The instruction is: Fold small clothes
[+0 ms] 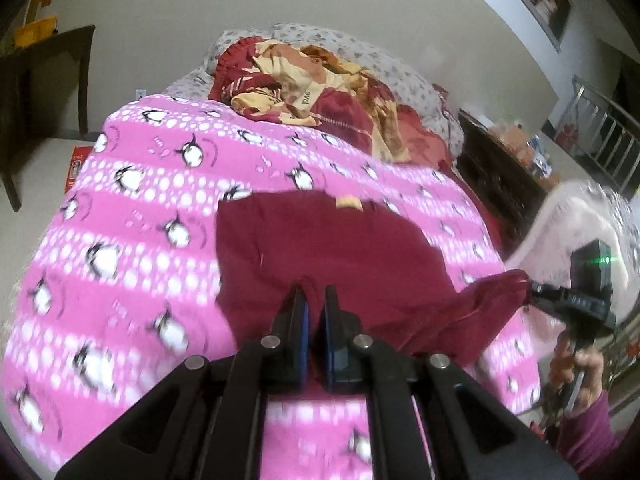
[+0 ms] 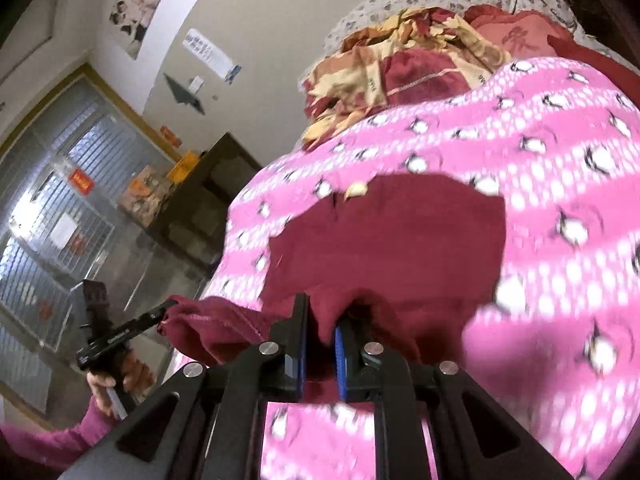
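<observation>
A small dark red garment (image 1: 320,248) lies on the pink penguin blanket (image 1: 140,200); a small yellow tag shows at its far edge. My left gripper (image 1: 315,294) is shut on the garment's near edge. My right gripper also shows in the left wrist view (image 1: 534,294), shut on a lifted corner at the right. In the right wrist view the garment (image 2: 384,232) spreads ahead and my right gripper (image 2: 322,312) is shut on its bunched near edge. The left gripper (image 2: 170,308) shows at the left there, pinching another corner.
A heap of red and yellow clothes (image 1: 320,84) lies at the far end of the bed by a grey patterned pillow (image 1: 400,68). A dark table (image 1: 44,80) stands left. A dark cabinet (image 1: 500,172) with clutter stands right of the bed.
</observation>
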A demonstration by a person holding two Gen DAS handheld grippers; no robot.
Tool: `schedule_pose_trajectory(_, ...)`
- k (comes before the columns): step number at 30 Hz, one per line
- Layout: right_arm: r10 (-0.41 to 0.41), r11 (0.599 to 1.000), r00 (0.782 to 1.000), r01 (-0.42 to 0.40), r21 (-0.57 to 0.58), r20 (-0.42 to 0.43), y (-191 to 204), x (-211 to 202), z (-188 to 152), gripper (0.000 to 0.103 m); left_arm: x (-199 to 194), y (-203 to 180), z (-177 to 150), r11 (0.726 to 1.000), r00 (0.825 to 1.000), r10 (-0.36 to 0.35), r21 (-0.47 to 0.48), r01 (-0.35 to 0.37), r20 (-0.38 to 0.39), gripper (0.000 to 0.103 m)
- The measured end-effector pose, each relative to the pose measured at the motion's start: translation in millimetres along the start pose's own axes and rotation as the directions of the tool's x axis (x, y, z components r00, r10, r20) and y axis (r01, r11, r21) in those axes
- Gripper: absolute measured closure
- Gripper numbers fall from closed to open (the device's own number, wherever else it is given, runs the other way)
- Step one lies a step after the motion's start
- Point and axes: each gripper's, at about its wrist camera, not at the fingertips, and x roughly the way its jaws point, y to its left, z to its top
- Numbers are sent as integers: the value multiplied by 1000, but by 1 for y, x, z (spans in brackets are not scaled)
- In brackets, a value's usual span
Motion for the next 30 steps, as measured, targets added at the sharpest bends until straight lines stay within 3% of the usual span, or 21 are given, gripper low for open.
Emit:
schedule_pose_trajectory(9,-92,994,995,95,63,-41,-45,78,71,91,103,33,58,993,994,108,-48,-110,-31,97)
schedule_pose_trajectory(13,-111,990,991,117,83,-78,-65,109,88,91,138,59,71,986,991,104,-121,-114,-81,97)
schedule_pose_trajectory(17,-120,980,987,135,145,-109,-91,138,98,90,165,66,79,988,988,106,-103,-117,-109,95)
schedule_pose_trajectory(19,-126,971,983,150,186,-137,-103,145,100,87,172,68,82,988,988,101,-104,-114,-119,88)
schedule_pose_trajectory(20,-108,967,984,137,216,-139,-108,144,100,86,172,69,83,988,988,97,-106,-110,-119,72)
schedule_pose_trajectory(21,-80,964,989,108,242,-122,-112,139,100,83,170,70,85,987,988,109,-103,-120,-108,40)
schedule_pose_trajectory(22,-63,963,993,87,254,-103,-113,133,99,75,166,71,87,986,989,124,-102,-132,-86,29)
schedule_pose_trajectory(23,-64,964,995,81,255,-75,-113,125,98,67,160,73,90,985,990,126,-110,-132,-59,25)
schedule_pose_trajectory(24,-88,964,995,96,249,-40,-111,115,97,45,154,74,92,986,993,115,-118,-119,-38,25)
schedule_pose_trajectory(25,-107,964,994,107,242,-12,-109,107,97,34,150,74,94,987,994,106,-119,-109,-34,25)
schedule_pose_trajectory(27,-96,976,995,91,196,13,-100,94,97,34,146,71,95,987,992,124,-96,-127,-35,25)
schedule_pose_trajectory(30,-105,991,994,107,74,-30,-75,101,92,38,145,60,89,987,987,157,-37,-158,-25,25)
